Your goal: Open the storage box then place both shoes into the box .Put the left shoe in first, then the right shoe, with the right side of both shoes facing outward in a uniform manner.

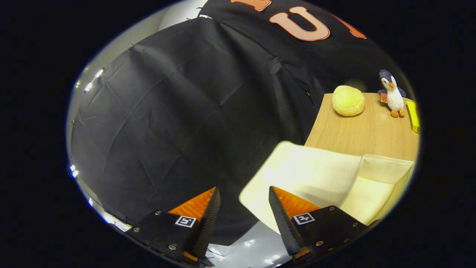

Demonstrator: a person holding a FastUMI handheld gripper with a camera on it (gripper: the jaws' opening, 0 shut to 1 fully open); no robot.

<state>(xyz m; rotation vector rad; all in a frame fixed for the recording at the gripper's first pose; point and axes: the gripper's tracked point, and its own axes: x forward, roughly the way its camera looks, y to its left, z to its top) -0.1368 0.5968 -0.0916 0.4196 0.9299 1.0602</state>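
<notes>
A cream storage box (375,186) stands on the wooden table just ahead of my right finger. Its lid (312,171), a flat cream panel, is swung up and tilted toward the black cloth wall, and the box's pale inside shows beside it. My gripper (244,189) is open, fingers well apart. The lid's rounded near corner lies in the gap just beyond the fingertips, and the right finger (282,216) overlaps the lid's lower edge. I cannot tell whether either finger touches the lid.
The wooden table (372,134) runs on beyond the box. On its far part sit a round yellow plush (348,100), a small penguin toy (392,93) and a flat yellow item (412,117). The black cloth wall (178,111) hangs close ahead of the left finger.
</notes>
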